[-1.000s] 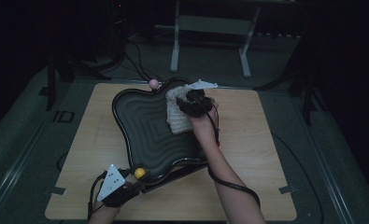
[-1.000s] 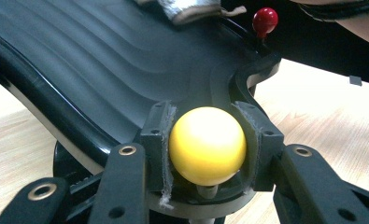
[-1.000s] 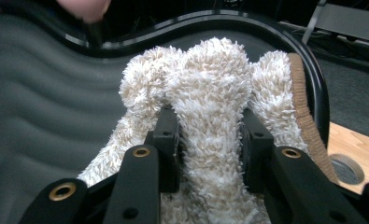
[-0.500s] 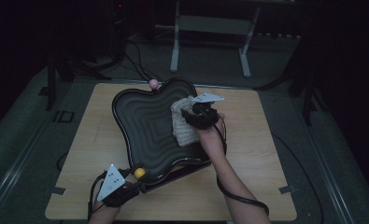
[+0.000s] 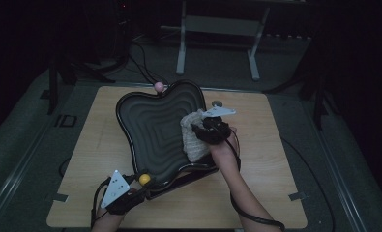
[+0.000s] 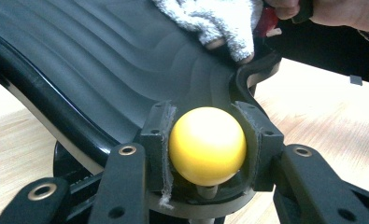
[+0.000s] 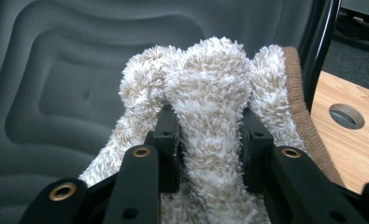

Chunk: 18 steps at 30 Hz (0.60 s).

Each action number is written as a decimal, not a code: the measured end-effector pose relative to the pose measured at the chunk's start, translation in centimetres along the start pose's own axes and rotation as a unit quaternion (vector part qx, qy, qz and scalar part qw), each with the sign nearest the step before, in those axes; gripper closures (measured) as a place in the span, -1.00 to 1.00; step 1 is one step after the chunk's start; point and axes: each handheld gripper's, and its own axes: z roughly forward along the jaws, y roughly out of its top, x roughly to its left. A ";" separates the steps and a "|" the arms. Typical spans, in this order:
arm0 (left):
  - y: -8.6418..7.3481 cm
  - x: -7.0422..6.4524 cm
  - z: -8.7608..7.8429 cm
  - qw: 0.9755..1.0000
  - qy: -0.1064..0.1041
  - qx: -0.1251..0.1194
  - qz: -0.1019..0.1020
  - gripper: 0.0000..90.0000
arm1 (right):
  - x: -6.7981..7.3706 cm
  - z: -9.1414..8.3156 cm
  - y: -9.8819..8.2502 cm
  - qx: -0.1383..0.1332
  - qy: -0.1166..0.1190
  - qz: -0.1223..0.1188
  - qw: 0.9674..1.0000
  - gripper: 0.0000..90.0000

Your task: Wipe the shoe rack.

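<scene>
My right gripper [image 7: 209, 140] is clamped on a bunched fold of the cream towel [image 7: 219, 93]; in the right gripper view the fluffy pile bulges up between both pads and spills over either side. From the high view that gripper [image 5: 205, 130] presses the towel [image 5: 194, 136] against the right side of the black tray [image 5: 150, 130], inside its rim. The towel is the one thing I can see in the tray; its bundle runs lengthwise from near me to far, along the tray's right edge.

My left gripper [image 6: 205, 144] has its jaws partly closed around a yellow ball [image 6: 206, 145], a knob that sits on the tray's near corner, with both pads tight against its sides. In the high view this gripper [image 5: 130, 186] sits at the near left of the table [image 5: 275, 193], the yellow ball [image 5: 144, 179] just ahead of it.

The tray is tipped, its near edge lifted off the wood, and its ribbed floor [image 6: 102, 60] shows stepped concentric ridges. Its long axis runs from me toward the far edge.

I count one tray, one towel, one yellow ball, and one pink ball [image 5: 158, 86] at the tray's far rim. A round metal-rimmed hole [image 7: 346, 115] is set in the tabletop beside the tray.
</scene>
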 end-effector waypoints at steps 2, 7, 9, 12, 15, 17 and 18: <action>0.0 0.0 0.0 1.000 0.001 0.000 0.001 0.31 | 0.0 -0.2 -0.3 0.005 0.002 -0.003 1.000 0.48; 0.0 0.0 0.0 1.000 0.001 -0.001 0.001 0.32 | -0.2 -0.8 -1.2 0.011 0.010 -0.007 1.000 0.48; 0.0 0.0 0.0 1.000 0.001 0.000 0.001 0.32 | -0.3 -0.9 -1.2 0.013 0.011 -0.014 1.000 0.47; 0.0 -0.1 0.0 1.000 0.002 -0.001 0.001 0.32 | -0.6 -0.9 -0.9 0.023 0.020 -0.011 0.999 0.48; 0.0 0.0 0.0 1.000 0.002 0.000 0.001 0.32 | -0.1 -0.8 -1.0 0.022 0.004 -0.022 1.000 0.48; 0.0 -0.1 0.0 1.000 0.003 -0.001 0.001 0.32 | 0.3 -0.9 -1.1 0.022 -0.003 -0.025 0.999 0.48; 0.0 -0.1 0.0 1.000 0.003 -0.001 0.000 0.32 | 0.3 -0.9 -1.3 0.019 -0.001 -0.021 1.000 0.48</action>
